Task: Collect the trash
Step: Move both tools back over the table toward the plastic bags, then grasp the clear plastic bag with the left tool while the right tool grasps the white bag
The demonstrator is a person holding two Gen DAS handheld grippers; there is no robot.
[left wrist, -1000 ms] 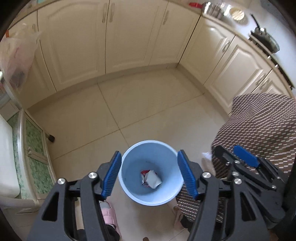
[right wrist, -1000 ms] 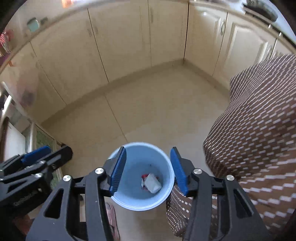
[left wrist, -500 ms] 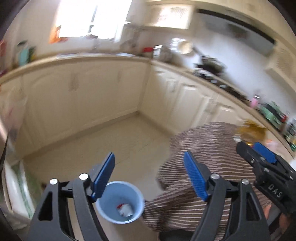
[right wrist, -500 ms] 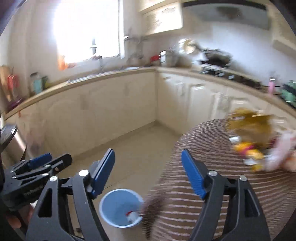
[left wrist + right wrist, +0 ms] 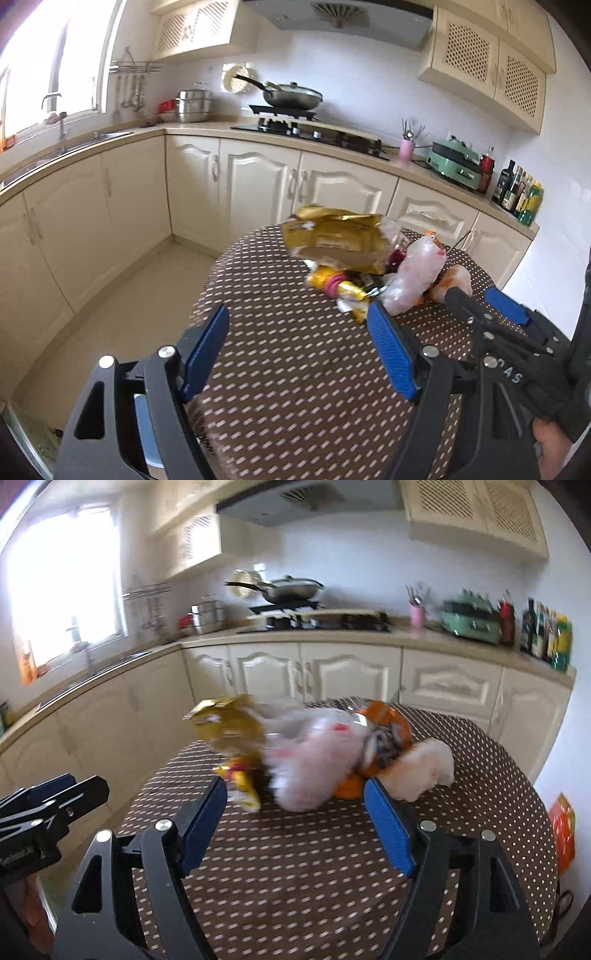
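Both my left gripper (image 5: pixel 299 354) and right gripper (image 5: pixel 295 825) are spread and empty. The wrappers (image 5: pixel 303 753) lie heaped mid-table (image 5: pixel 295 886); I should approach low and pinch one piece cleanly.

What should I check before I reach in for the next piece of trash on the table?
1. Left tool open and empty: ok.
2. Right tool open and empty: ok.
3. Trash within view: ok, gold wrapper, clear plastic bag and orange packet are piled on the dotted tablecloth.
4. Clear path to the pile: ok, only bare cloth lies ahead of both tools.
5. One piece separable: cannot tell, the pieces overlap.
6. Blue bin position: cannot tell, mostly hidden below the table edge.
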